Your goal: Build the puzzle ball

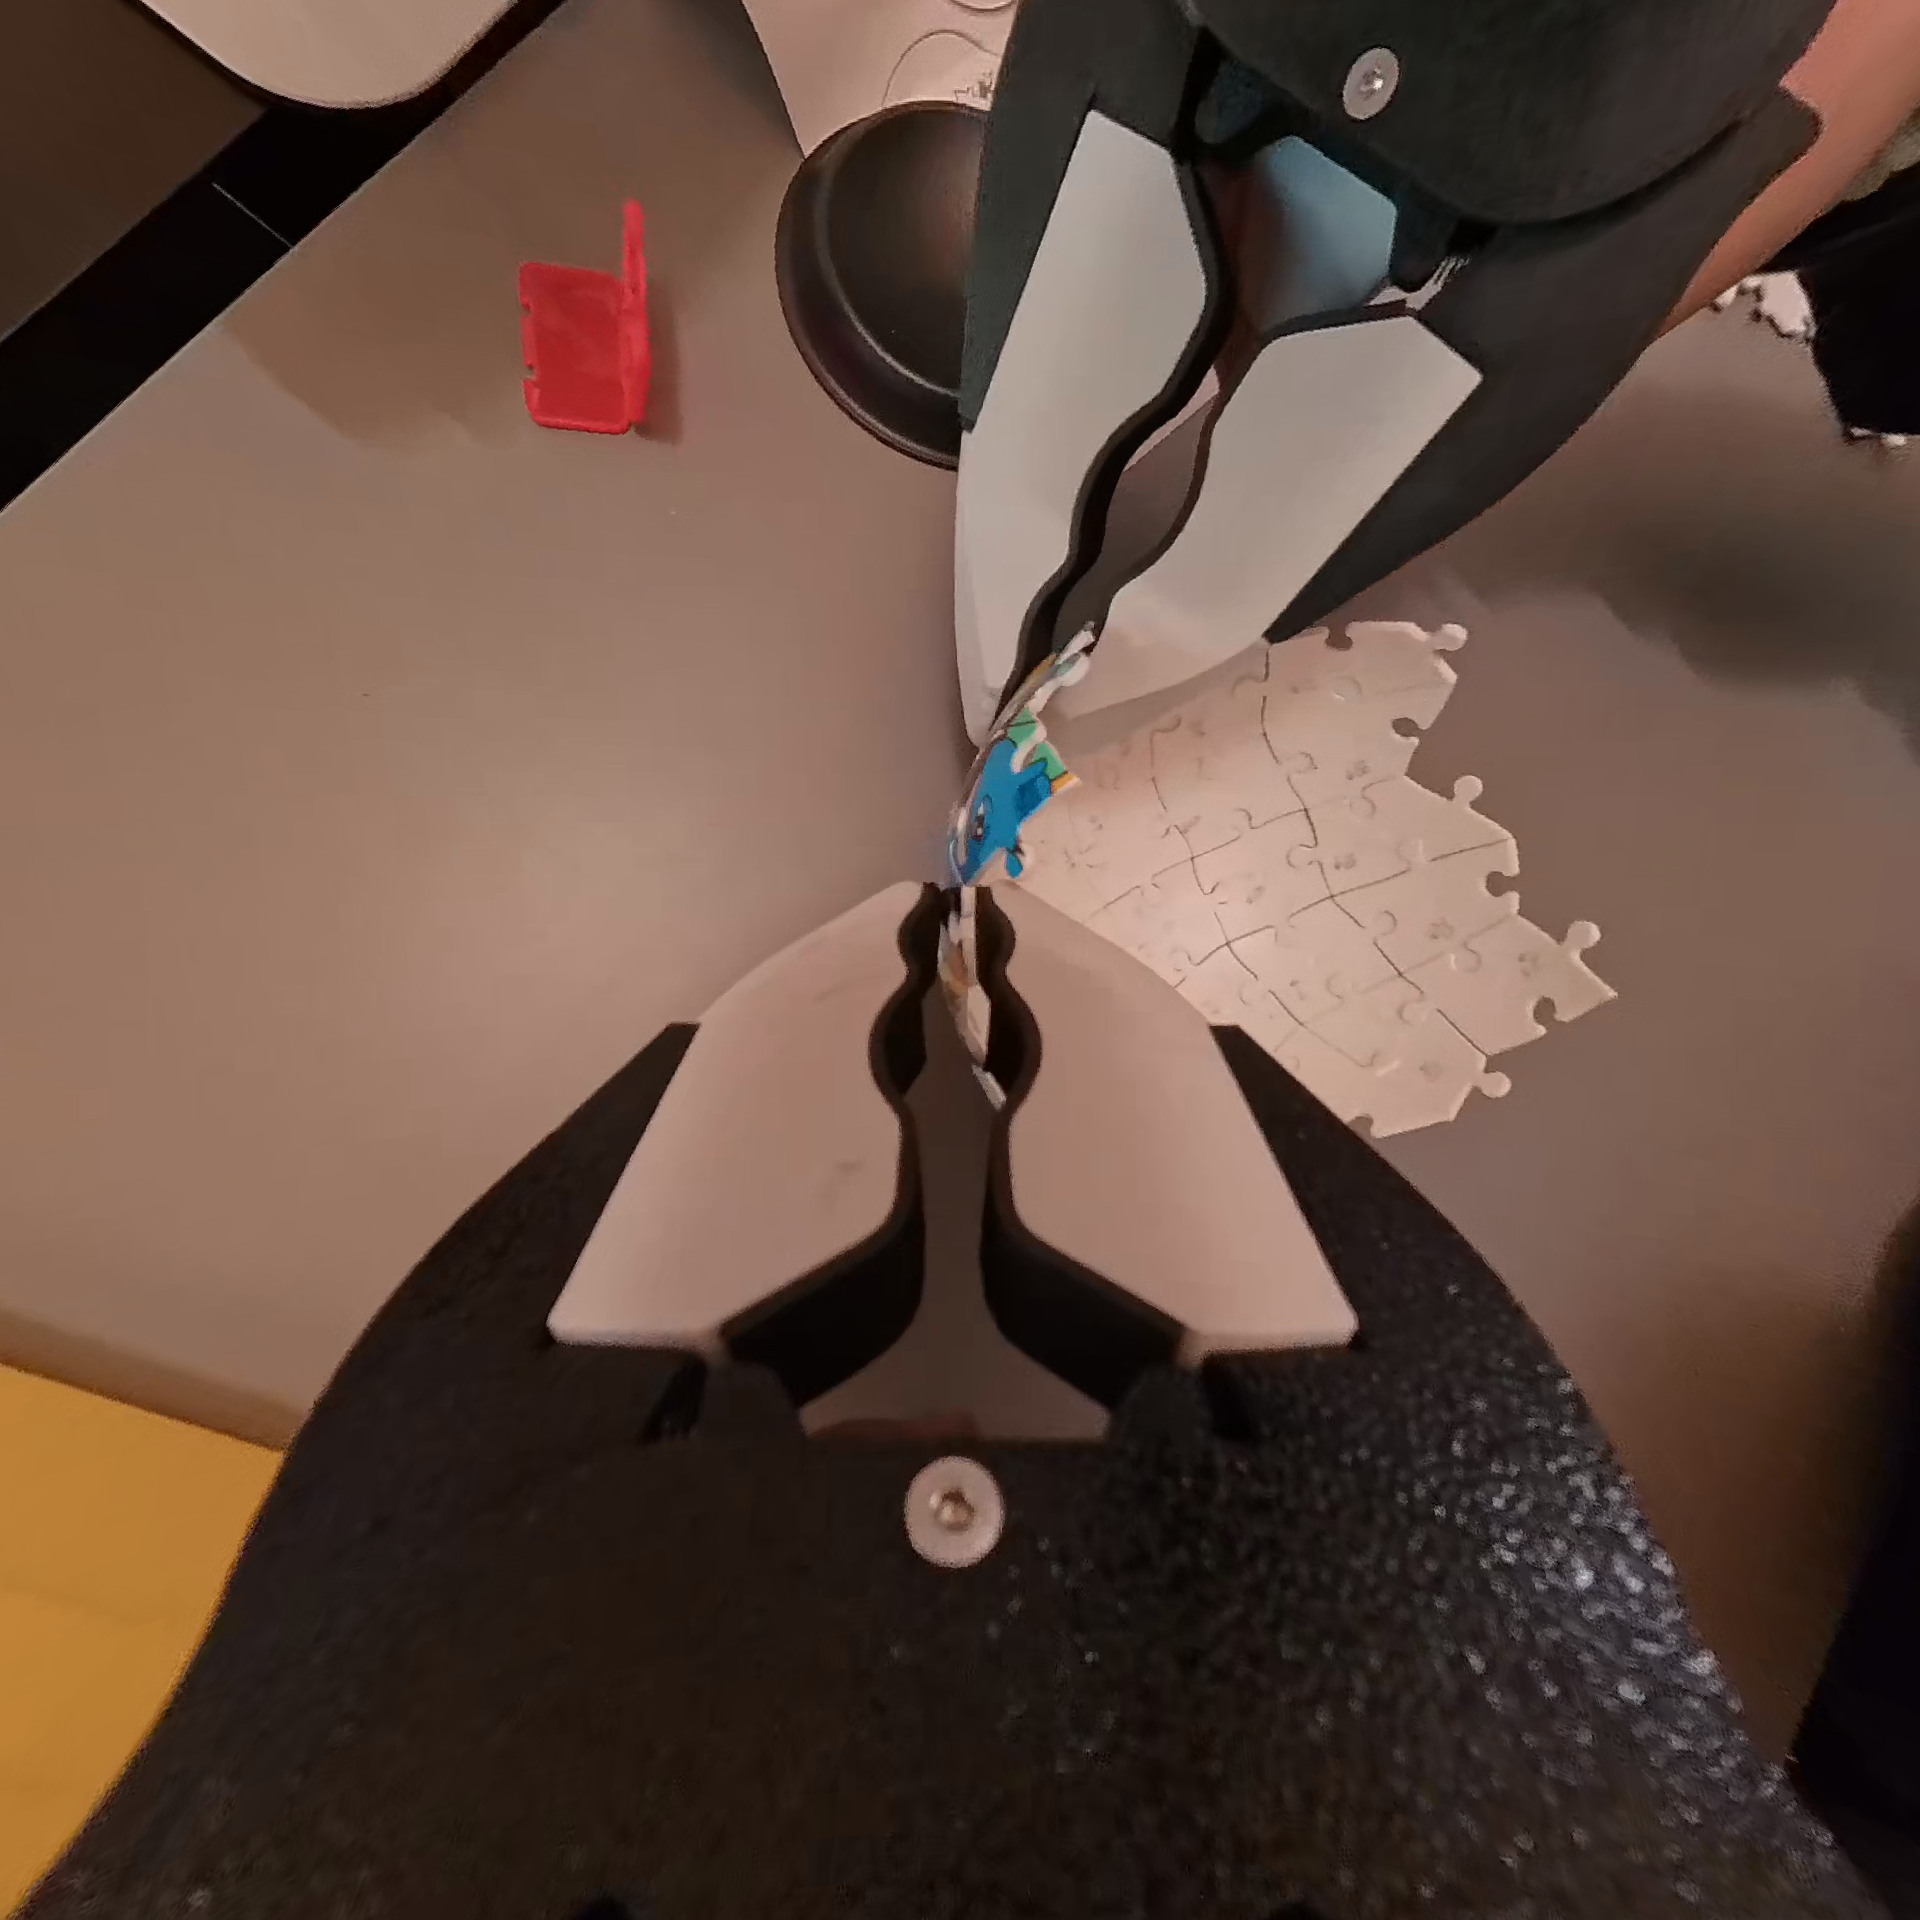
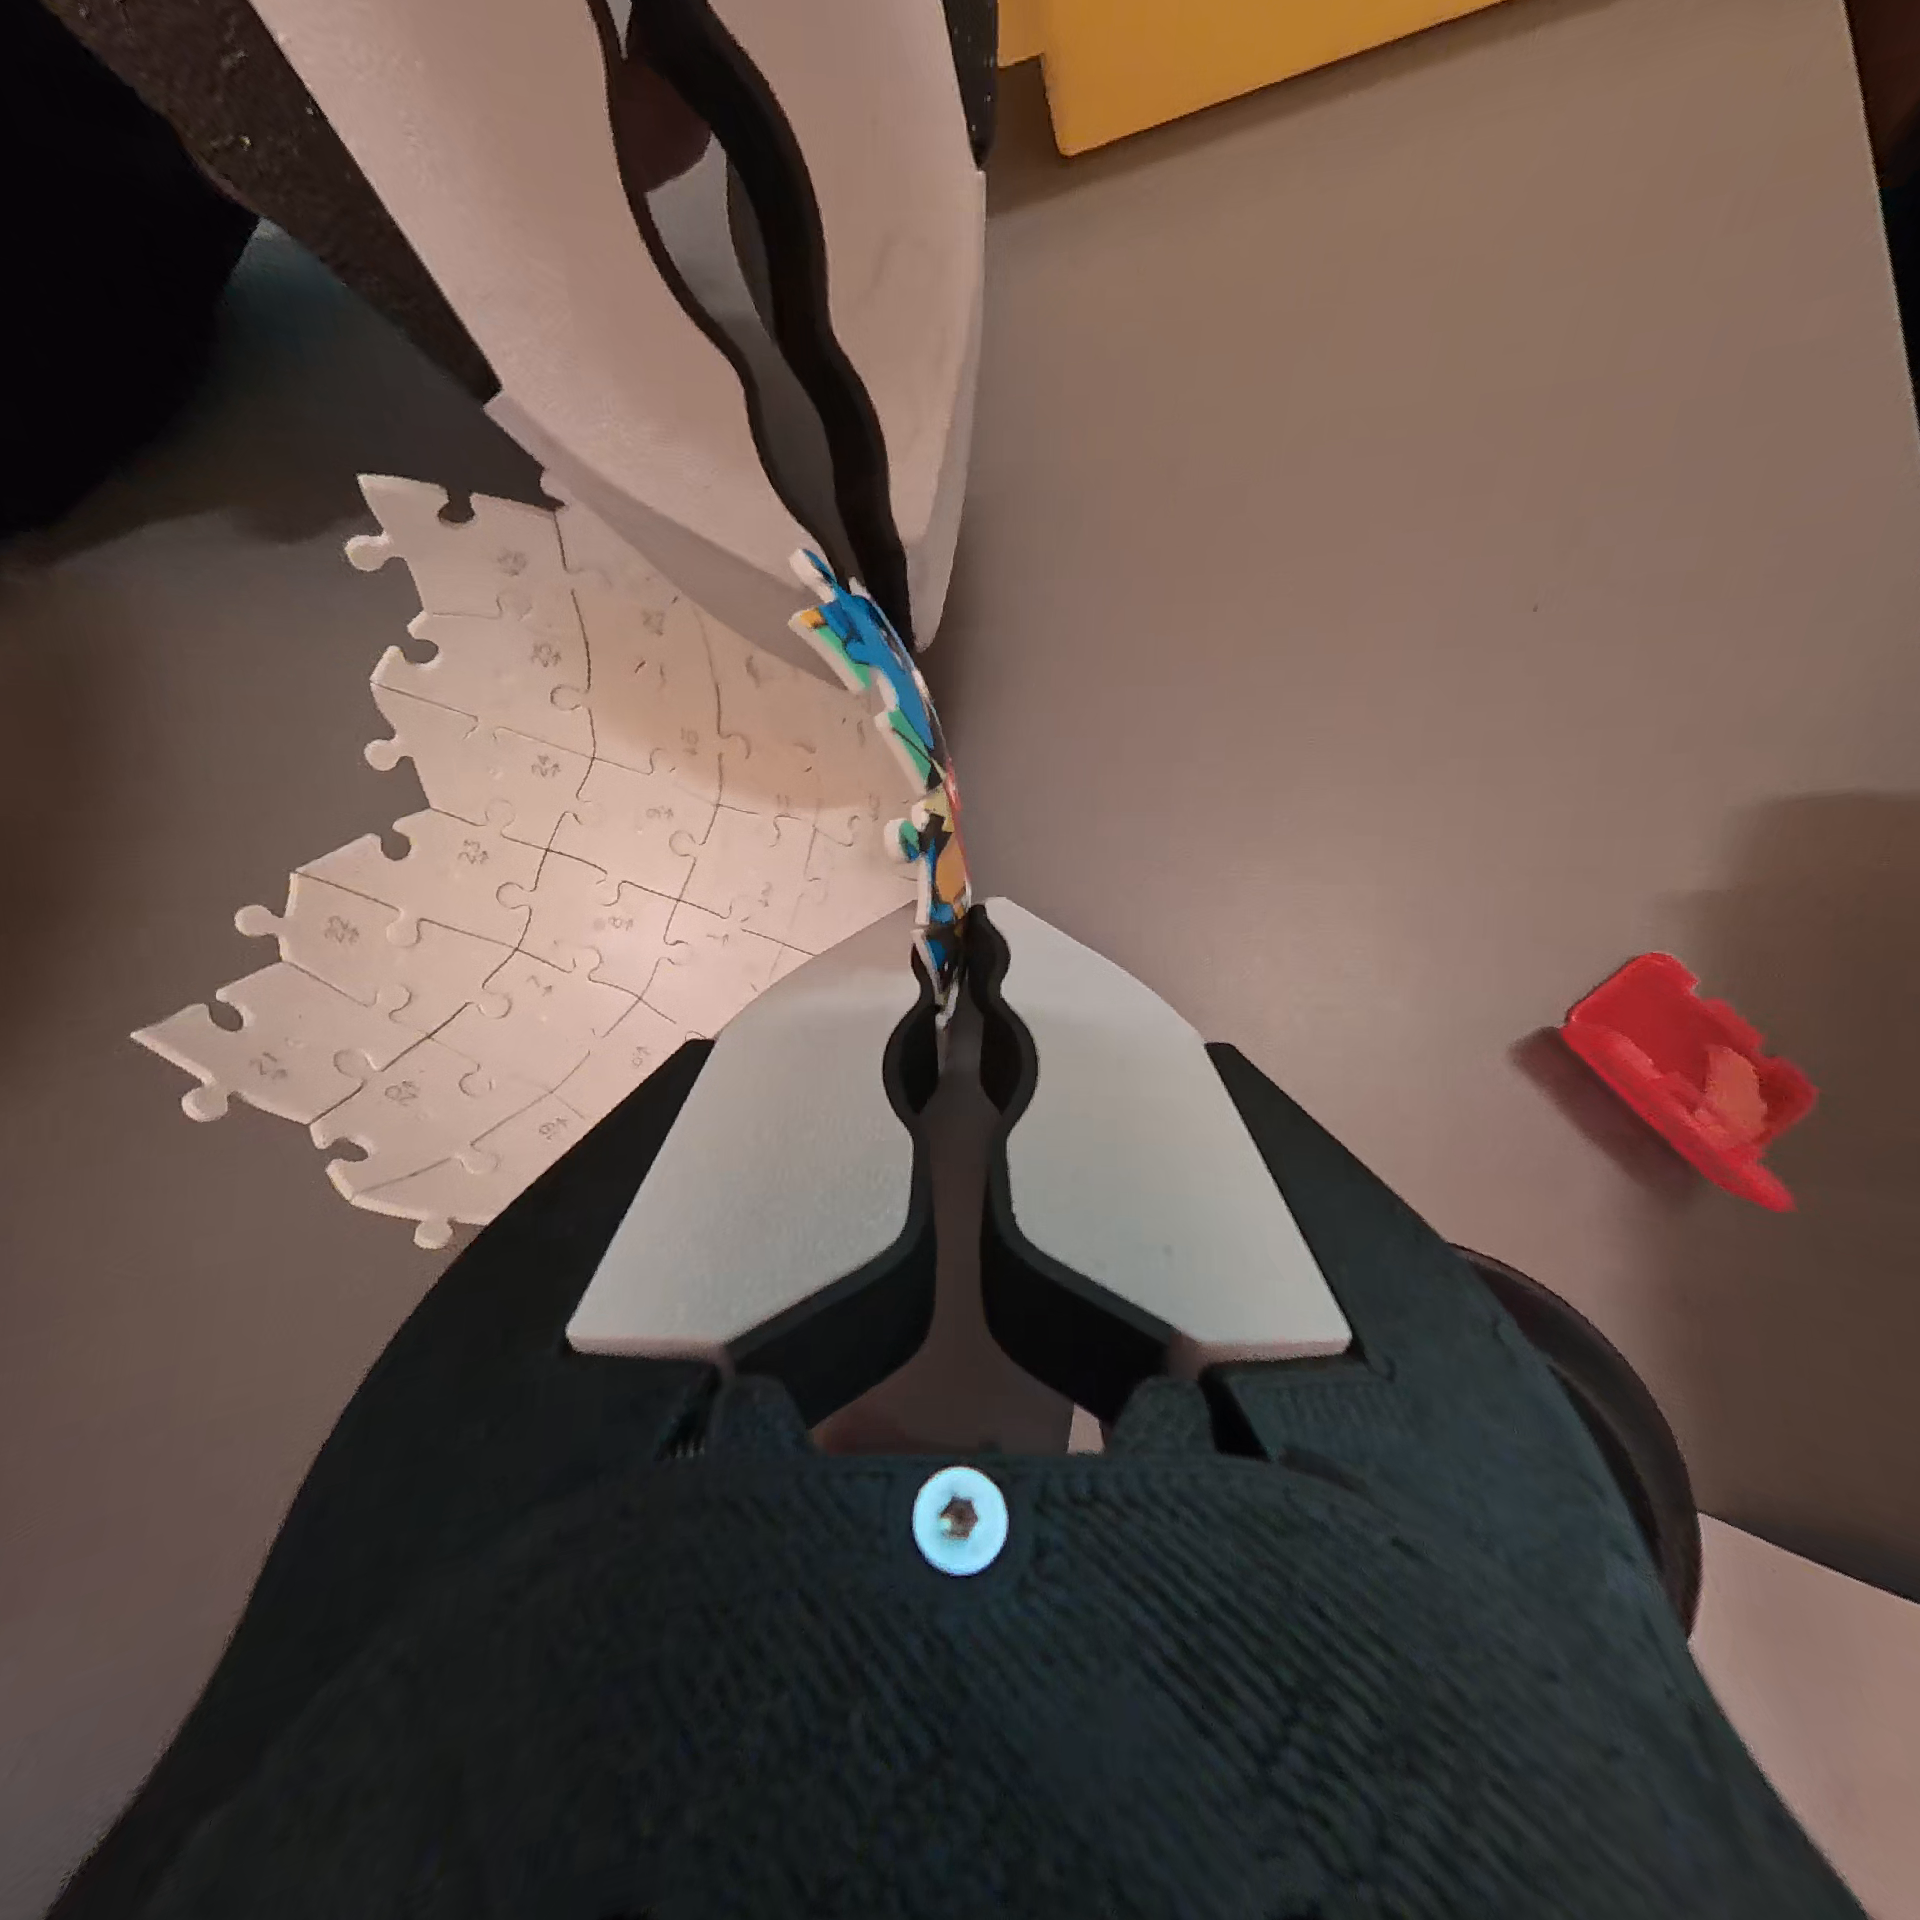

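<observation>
Tongs, left (image 1: 961,914): closed narrow on the near end of a curved strip of joined puzzle pieces (image 1: 1003,810); the strip's edge runs down between the two pads
Tongs, right (image 2: 961,935): likewise pinched on the opposite end of the same strip (image 2: 930,769); in the left wrist view they come in from above (image 1: 1049,665), tips pointing back toward the left pair
Key relation: strip held on edge, clear of the table (image 1: 520,675), its long axis running straight from one pair of tips to the other; each pair looks along that axis, so neither is nearer; printed face turned to one side, blank back to the other
Main sheet: large fan of joined pieces (image 2: 540,873) lying blank side up on the table, just beside and below the strip; whether strip and sheet are already linked cannot be told
Pose: both tongs angled steeply, tips nearly meeting head-on; bowing the strip further looks likely to need both ends moved together
Elsewhere: red plastic part (image 1: 582,332) and black round base (image 1: 873,301), both well apart
</observation>
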`<state>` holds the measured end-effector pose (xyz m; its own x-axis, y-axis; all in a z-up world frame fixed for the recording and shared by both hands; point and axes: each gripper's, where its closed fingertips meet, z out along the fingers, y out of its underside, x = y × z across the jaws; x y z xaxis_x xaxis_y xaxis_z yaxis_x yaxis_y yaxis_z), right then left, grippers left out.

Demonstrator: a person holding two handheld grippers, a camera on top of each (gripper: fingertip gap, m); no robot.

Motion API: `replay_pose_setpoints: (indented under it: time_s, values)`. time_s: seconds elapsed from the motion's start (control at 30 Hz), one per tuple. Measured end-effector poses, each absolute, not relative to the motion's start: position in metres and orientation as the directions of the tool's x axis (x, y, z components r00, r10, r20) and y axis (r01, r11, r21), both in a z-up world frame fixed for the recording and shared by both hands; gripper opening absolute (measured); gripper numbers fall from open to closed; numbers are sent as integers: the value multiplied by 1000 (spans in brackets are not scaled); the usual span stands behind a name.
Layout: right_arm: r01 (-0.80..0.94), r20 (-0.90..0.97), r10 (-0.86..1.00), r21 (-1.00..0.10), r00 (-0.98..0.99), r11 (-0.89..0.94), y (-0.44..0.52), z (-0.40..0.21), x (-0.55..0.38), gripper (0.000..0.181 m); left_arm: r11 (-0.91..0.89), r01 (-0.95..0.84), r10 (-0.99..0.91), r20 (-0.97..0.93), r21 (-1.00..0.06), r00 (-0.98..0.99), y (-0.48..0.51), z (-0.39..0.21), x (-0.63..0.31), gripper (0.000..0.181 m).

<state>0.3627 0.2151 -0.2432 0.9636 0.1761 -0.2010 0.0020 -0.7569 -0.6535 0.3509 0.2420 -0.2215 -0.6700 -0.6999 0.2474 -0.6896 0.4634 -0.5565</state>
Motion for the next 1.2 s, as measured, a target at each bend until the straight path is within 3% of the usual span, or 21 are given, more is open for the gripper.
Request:
replay_pose_setpoints:
  time_s: [0.2,0.3,0.63,1.2]
  values:
    - [-32,-215,152,-668,965,-743,215,-244,362,4,459,-687,-697,252,-564,-672,242,-222,352,5]
    - [-28,-208,155,-677,966,-736,214,-242,360,21,461,-687,-697,251,-561,-672,242,-223,352,5]
    - [-56,-226,136,-680,964,-731,204,-241,359,30,460,-689,-702,246,-561,-669,241,-223,352,4]
    - [-125,-206,17,-657,978,-744,207,-241,363,5,452,-699,-728,224,-554,-648,241,-223,354,4]
